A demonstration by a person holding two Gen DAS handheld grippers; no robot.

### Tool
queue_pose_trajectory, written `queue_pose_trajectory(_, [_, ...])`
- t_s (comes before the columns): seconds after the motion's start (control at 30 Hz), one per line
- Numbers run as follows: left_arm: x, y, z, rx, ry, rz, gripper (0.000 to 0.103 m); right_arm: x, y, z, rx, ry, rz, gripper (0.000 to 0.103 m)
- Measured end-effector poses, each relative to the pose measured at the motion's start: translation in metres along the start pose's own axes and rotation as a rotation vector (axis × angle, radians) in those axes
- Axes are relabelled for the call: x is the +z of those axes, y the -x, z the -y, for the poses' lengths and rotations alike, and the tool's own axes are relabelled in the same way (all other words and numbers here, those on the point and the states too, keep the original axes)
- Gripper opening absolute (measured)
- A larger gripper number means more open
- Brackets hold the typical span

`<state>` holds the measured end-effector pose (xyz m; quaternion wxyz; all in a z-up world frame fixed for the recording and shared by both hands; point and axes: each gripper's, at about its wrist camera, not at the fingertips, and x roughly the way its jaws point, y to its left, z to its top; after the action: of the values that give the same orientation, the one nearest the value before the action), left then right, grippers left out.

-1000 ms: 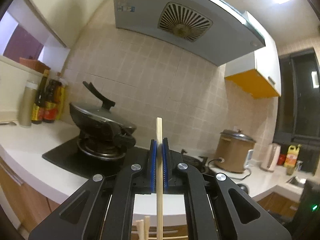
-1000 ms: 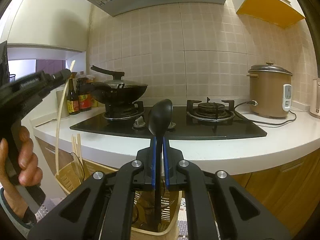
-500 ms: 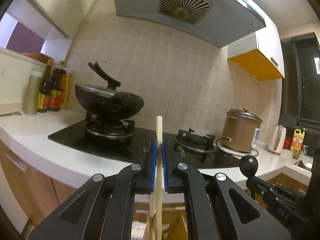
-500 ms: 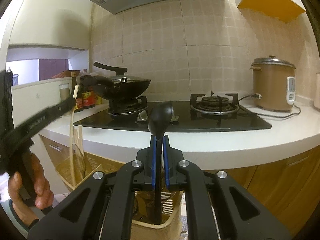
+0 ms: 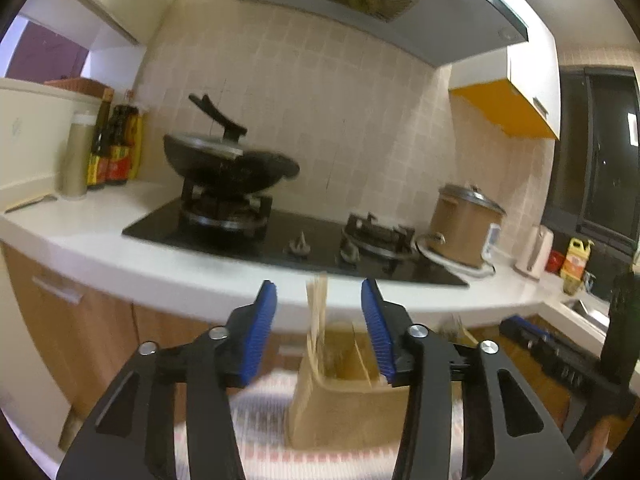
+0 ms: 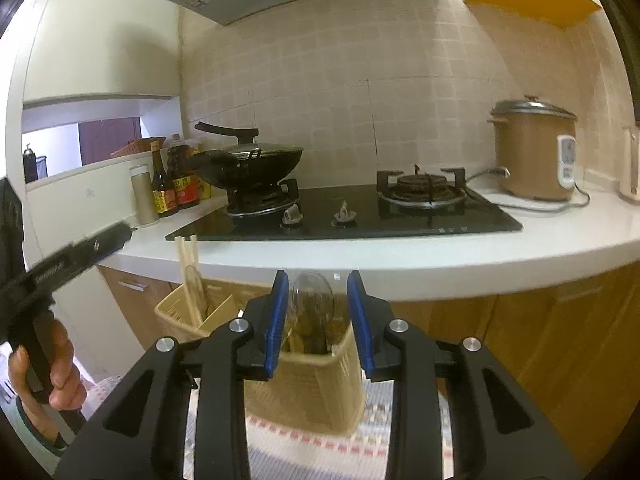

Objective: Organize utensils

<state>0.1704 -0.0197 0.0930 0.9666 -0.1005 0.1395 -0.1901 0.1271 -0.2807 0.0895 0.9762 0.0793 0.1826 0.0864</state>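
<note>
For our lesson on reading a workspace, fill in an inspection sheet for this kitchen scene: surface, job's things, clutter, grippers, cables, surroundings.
Surface: white counter with a black stove set in it.
Job's things: tan utensil basket below the counter edge; chopsticks stand in its left compartment, a dark spoon in the right one.
Clutter: wok on the left burner, sauce bottles, brown cooker.
Grippers: left gripper and right gripper both over the basket, jaws apart, holding nothing.
Cables: the cooker's cord loops on the counter.
Surroundings: tiled wall, range hood, wooden cabinets, patterned mat.
</note>
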Motion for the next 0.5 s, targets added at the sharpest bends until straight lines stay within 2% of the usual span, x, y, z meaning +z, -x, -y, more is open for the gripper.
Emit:
queue_pose_trajectory(0.03, [-0.003, 0.005, 0.000, 0.002, 0.000, -0.015, 0.044, -0.001, 0.004, 0.000, 0.000, -0.010, -0.017, 0.029])
queue_pose_trajectory(0.1, [-0.012, 0.017, 0.001, 0.018, 0.000, -0.058, 0.053, -0.008, 0.013, -0.004, 0.002, -0.023, -0.069, 0.036])
queue_pose_trajectory(0.17, [-0.023, 0.028, 0.003, 0.021, 0.001, -0.092, 0.055, -0.017, 0.023, -0.009, 0.002, -0.025, -0.092, 0.049])
queue_pose_trajectory(0.3, [-0.044, 0.050, 0.005, 0.031, 0.013, -0.122, 0.061, -0.036, 0.044, -0.027, -0.013, 0.004, -0.108, 0.051])
queue_pose_trajectory(0.37, [-0.052, 0.059, 0.007, 0.043, 0.012, -0.122, 0.064, -0.045, 0.051, -0.035, -0.016, 0.010, -0.112, 0.057])
queue_pose_trajectory(0.5, [-0.068, 0.075, 0.015, 0.116, -0.043, -0.108, 0.071, -0.063, 0.066, -0.045, -0.032, -0.013, -0.096, 0.066])
